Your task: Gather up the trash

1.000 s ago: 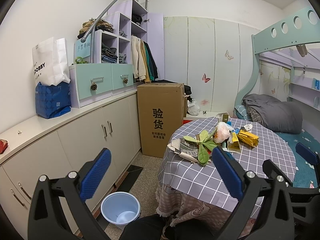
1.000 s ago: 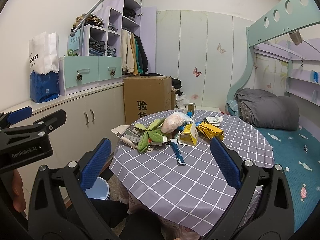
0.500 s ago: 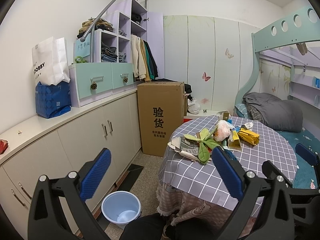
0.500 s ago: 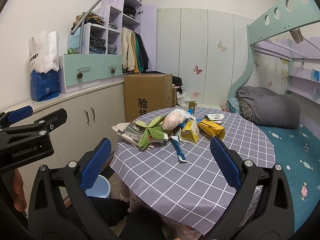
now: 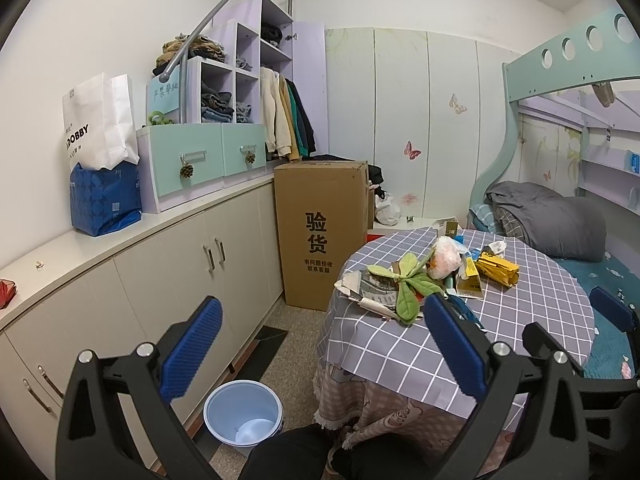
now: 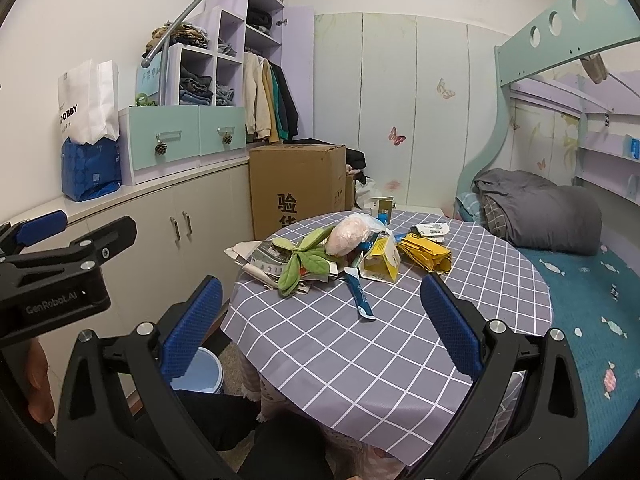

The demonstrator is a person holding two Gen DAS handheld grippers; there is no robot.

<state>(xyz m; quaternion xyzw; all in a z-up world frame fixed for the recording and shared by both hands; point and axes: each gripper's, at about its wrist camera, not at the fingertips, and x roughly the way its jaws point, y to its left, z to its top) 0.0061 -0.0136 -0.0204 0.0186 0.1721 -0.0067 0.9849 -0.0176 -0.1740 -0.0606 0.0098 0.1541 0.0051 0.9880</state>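
a blue bin (image 5: 243,412) is seen on the floor by the cabinets. the left gripper (image 5: 320,344) and right gripper (image 6: 318,322) are held wide apart, empty. trash (image 6: 340,256) is heaped toward the table's (image 6: 360,360) far left edge.

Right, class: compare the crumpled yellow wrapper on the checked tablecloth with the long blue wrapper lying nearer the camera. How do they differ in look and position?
The crumpled yellow wrapper is broad and bunched up; the long blue wrapper is narrow and lies flat. The yellow wrapper sits farther back, toward the bed side; the blue wrapper reaches out of the pile toward the near edge of the checked tablecloth. The yellow one is a single colour, the blue one has a white end. Both rest on the tablecloth, untouched by either gripper.
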